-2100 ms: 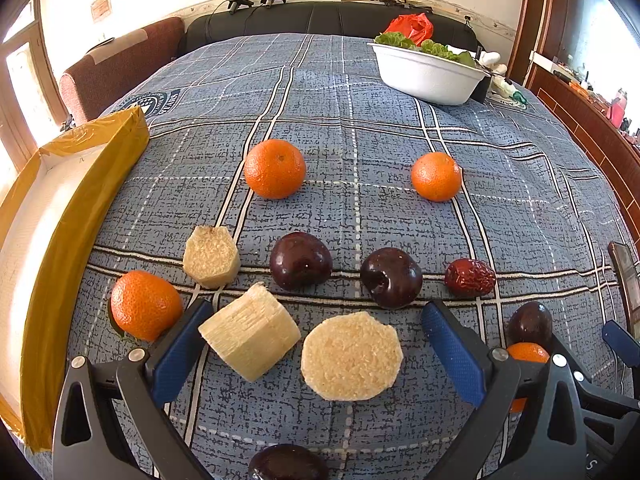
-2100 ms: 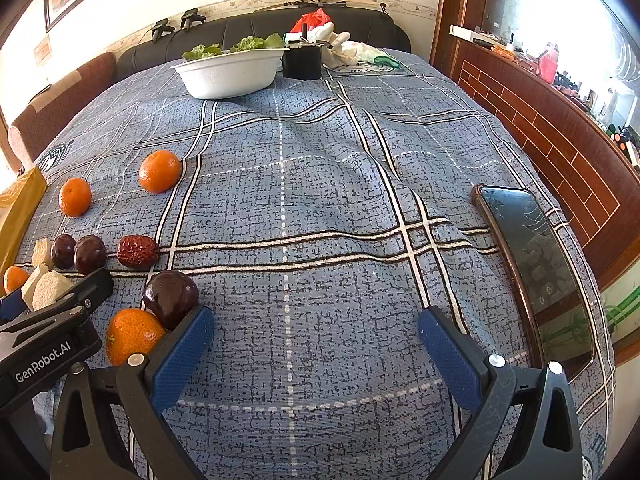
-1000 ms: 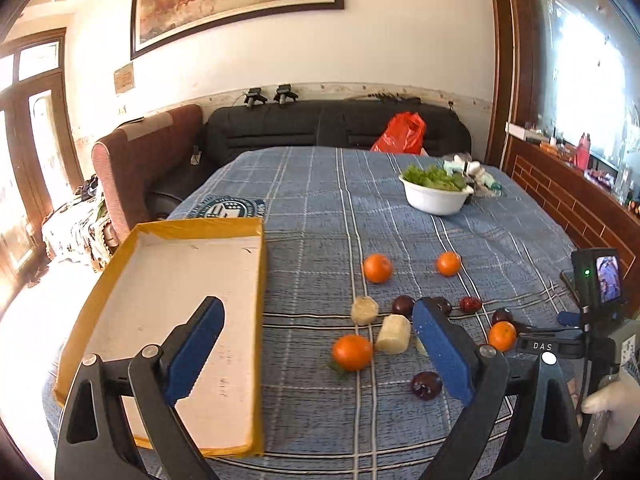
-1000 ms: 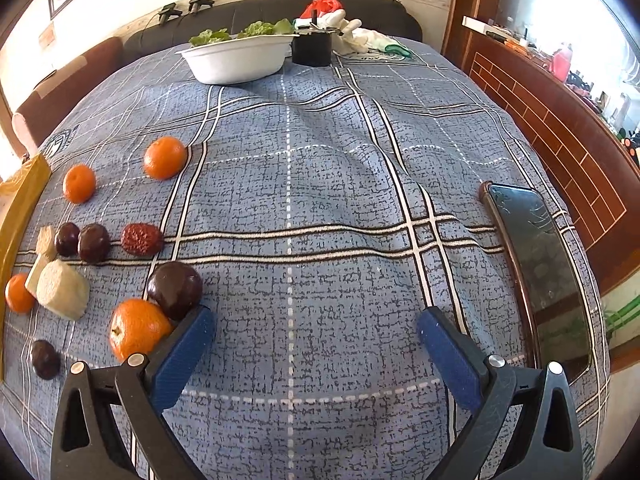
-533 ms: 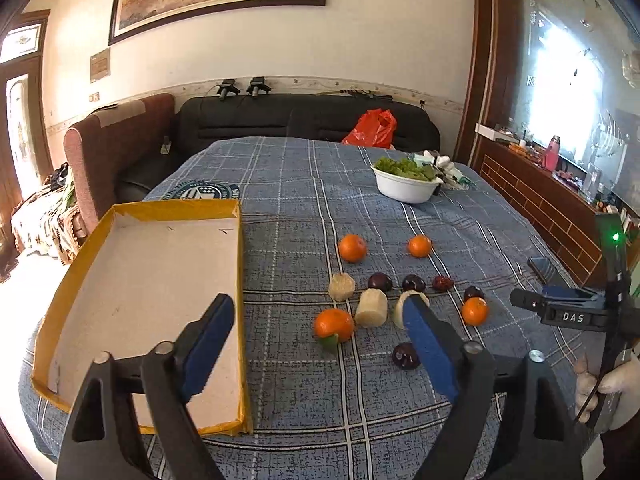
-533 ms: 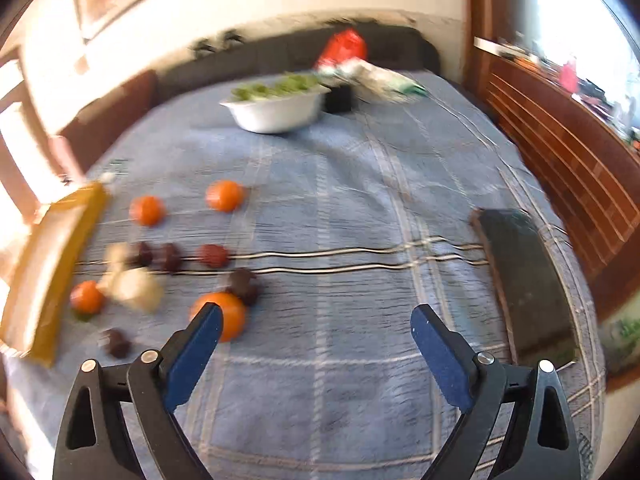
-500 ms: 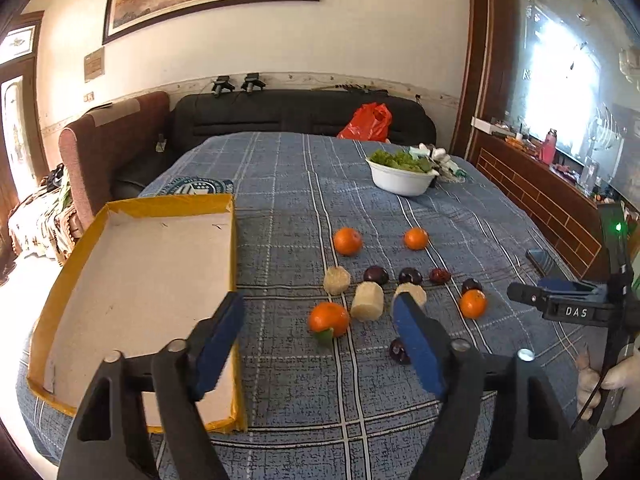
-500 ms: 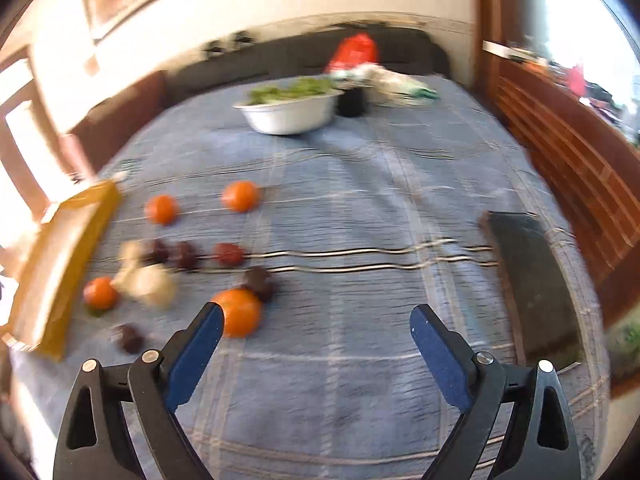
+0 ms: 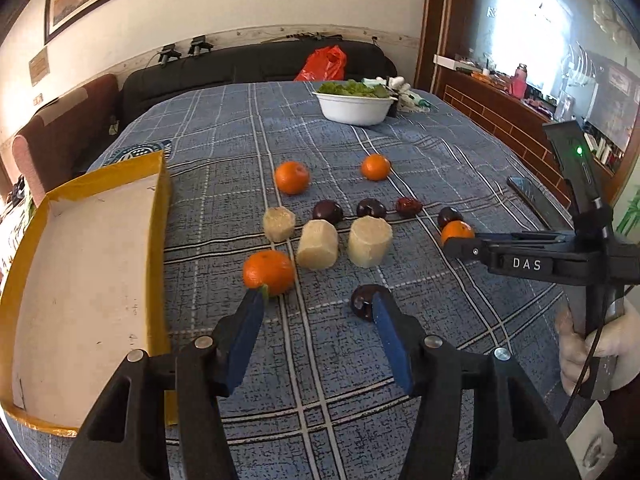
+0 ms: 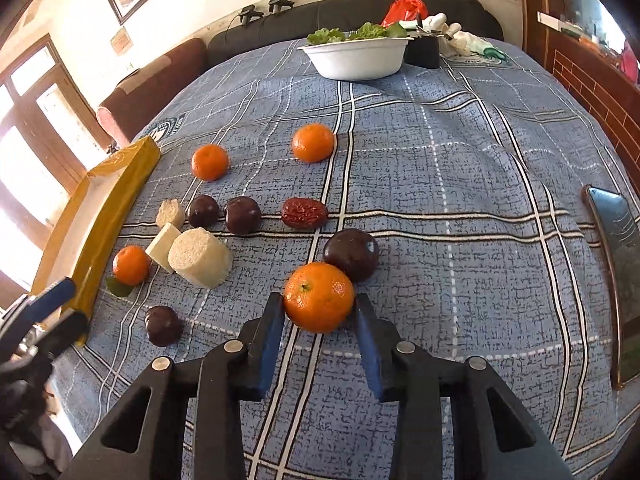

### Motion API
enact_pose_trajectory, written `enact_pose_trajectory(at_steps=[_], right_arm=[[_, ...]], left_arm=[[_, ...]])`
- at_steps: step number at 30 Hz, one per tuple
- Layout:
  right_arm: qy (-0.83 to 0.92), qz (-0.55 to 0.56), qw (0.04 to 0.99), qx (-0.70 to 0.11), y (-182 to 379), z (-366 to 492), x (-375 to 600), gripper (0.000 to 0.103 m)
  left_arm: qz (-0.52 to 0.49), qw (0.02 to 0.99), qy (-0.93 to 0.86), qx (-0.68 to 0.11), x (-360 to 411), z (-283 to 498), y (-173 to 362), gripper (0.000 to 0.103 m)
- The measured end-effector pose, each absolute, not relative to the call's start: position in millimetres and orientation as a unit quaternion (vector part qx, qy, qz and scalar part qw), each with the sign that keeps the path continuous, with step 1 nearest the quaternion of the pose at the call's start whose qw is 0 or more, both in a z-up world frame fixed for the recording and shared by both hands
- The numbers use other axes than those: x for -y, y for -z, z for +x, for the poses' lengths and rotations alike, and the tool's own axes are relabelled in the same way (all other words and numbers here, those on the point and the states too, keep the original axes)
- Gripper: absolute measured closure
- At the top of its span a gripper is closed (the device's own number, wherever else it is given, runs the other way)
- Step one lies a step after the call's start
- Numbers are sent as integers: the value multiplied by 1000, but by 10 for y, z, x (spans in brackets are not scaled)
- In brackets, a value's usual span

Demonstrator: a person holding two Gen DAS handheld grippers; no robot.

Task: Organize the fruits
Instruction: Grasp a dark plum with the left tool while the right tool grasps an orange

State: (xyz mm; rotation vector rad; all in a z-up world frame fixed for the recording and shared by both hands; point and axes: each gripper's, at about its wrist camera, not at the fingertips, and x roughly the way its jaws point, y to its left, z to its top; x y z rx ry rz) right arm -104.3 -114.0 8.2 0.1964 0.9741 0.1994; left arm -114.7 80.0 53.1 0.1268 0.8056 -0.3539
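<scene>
While the box (image 9: 156, 200) holds nothing, the right gripper (image 10: 319, 322) is closing on an orange (image 10: 319, 297); the left gripper (image 9: 316, 320) is closing on nothing.

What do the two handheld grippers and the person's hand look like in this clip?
Both the left gripper and the right gripper have black frames with cut-out openings, silver rivets and flat blue finger pads. The right one's body reads "DAS" in white, with a green light and a thin black cable. The hand wears a pale glove.

Black hand-held gripper (image 10: 318, 312) frames carry 2 blue pads (image 10: 270, 334), silver screws, "DAS" lettering.
</scene>
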Motion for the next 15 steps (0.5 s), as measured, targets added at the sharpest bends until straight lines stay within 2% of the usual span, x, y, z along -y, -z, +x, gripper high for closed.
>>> enact_pose_trajectory(at_steps=[12, 15], right_arm=[[-96, 130, 876, -455, -122, -1253, 1410, 65], [-96, 134, 876, -453, -134, -1274, 1418, 65]], left_arm=[[154, 864, 190, -440, -176, -827, -157, 49], [153, 863, 187, -443, -174, -818, -144, 75]])
